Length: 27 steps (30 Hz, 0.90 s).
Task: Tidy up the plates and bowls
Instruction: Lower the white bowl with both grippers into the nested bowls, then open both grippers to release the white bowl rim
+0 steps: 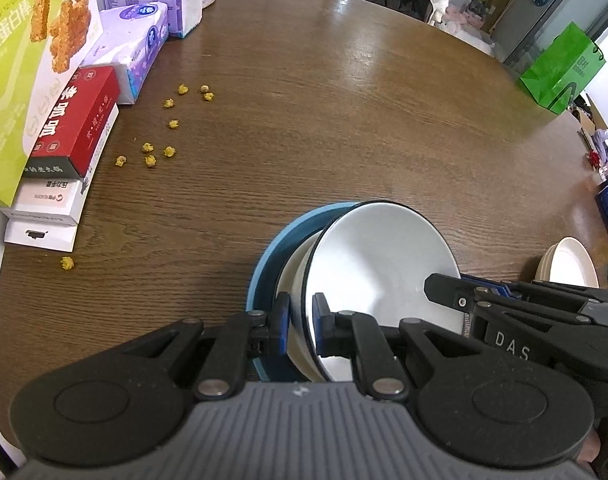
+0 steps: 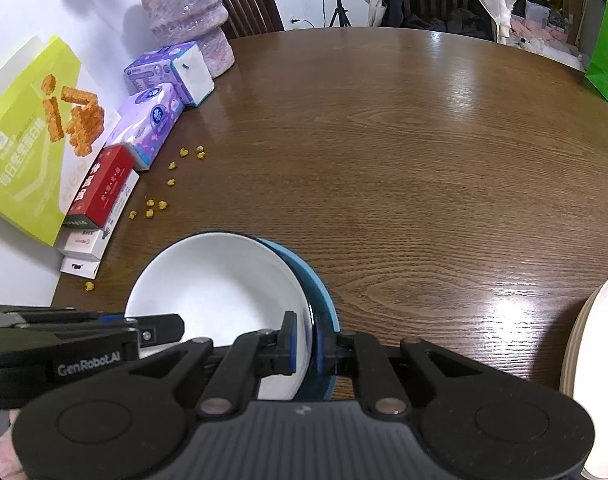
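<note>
Evidently, we held the white bowl [image 1: 380,264] by opposite rims, left gripper [image 1: 301,320] and right gripper [image 2: 308,340] both clamped, apparently seating it in the blue bowl [image 2: 324,300]; release should follow.

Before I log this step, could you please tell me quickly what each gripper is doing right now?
Left gripper: closed on the rim of the white bowl.
Right gripper: closed on the opposite rim of the same white bowl, which sits in a blue bowl.
</note>
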{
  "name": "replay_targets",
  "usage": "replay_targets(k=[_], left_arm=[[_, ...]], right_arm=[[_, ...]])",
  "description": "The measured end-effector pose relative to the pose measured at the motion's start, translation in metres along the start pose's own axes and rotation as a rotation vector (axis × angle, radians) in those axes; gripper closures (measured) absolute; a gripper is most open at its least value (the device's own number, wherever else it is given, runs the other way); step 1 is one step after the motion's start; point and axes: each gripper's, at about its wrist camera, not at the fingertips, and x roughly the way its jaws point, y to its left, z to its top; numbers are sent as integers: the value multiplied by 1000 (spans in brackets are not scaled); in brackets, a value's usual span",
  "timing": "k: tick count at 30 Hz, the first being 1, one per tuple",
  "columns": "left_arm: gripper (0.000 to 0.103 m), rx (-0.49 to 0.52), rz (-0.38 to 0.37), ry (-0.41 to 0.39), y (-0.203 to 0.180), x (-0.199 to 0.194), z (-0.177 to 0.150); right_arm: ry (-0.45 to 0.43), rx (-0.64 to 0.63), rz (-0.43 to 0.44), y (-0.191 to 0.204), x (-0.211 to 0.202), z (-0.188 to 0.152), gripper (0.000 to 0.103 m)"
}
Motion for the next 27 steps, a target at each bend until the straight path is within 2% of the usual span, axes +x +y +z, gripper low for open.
replay_targets(k=[8,16,21,25,27], left_arm=[[86,15,26,-10,-3,-8,-1],[86,15,25,-11,-2,-11,-3],[85,24,25,-55,-2,-24,-2],[68,9,24,-82,3,-32,-3],[60,14,29,-106,3,-38,-4]], right_arm=[[-6,4,7,-1,-3,0,94],[-9,-9,33,3,-6,-1,98],[-26,-7,36,3,-12,0,93],[-64,9,52,-2,-24,-1,87],[-85,21,56,-5,-30,-2,76]])
